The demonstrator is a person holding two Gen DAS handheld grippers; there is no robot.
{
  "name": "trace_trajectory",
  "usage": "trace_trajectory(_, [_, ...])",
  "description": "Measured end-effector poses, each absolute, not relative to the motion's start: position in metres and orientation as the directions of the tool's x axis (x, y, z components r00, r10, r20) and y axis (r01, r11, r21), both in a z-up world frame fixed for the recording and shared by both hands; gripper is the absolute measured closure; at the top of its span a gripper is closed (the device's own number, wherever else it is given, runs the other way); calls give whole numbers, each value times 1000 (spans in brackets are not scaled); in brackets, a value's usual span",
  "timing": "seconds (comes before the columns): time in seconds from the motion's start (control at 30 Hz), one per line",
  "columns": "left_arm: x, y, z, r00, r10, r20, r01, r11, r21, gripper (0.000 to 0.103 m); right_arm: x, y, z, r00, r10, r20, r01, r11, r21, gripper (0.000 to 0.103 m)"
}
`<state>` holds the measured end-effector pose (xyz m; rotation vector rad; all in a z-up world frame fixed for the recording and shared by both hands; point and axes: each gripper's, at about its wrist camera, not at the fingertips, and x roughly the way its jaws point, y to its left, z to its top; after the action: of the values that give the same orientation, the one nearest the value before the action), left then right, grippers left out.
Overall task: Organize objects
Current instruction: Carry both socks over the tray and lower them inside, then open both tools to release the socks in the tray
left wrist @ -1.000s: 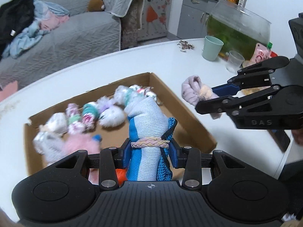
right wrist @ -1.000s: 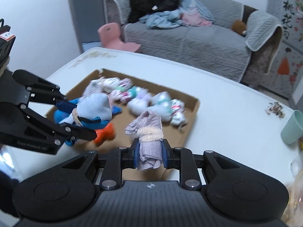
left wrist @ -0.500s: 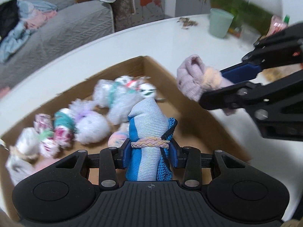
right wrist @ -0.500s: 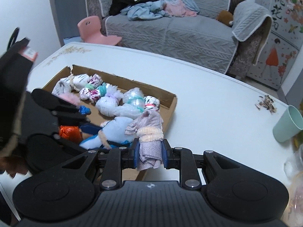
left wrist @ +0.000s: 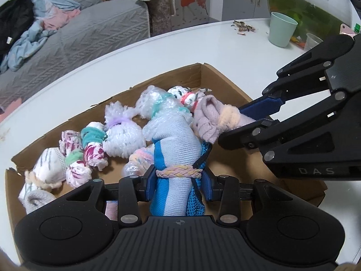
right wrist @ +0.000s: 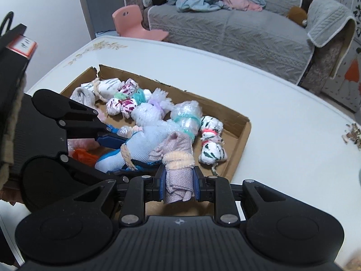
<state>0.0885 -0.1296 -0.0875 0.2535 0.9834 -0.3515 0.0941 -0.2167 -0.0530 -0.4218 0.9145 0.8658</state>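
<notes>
Over the cardboard box [left wrist: 216,76], the left gripper [left wrist: 178,186] has sunk closer to the bundles, jaws clamped on a blue-and-white sock roll [left wrist: 176,153]. From the right wrist, the right gripper [right wrist: 179,186], also lower, grips a lilac sock roll [right wrist: 178,158] above the box's near edge.
</notes>
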Motion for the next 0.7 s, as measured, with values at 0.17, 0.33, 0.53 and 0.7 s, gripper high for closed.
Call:
trace_trajectory(0.17, [88, -130, -91, 495, -173, -852, 399, 916, 46, 55, 94, -215, -57, 317, 457, -831, -799, 601, 25, 81])
trace_trajectory(0.33, [90, -130, -93, 481, -174, -859, 399, 916, 38, 53, 95, -216, -65, 303, 438, -846, -799, 600, 25, 81])
trace_trajectory(0.53, [89, -132, -94, 470, -180, -864, 401, 915, 28, 37, 97, -220, -65, 306, 437, -846, -788, 614, 32, 77])
trace_trajectory(0.7, [87, -133, -92, 473, -184, -862, 402, 915, 26, 29, 98, -220, -63, 308, 439, -844, -788, 615, 32, 71])
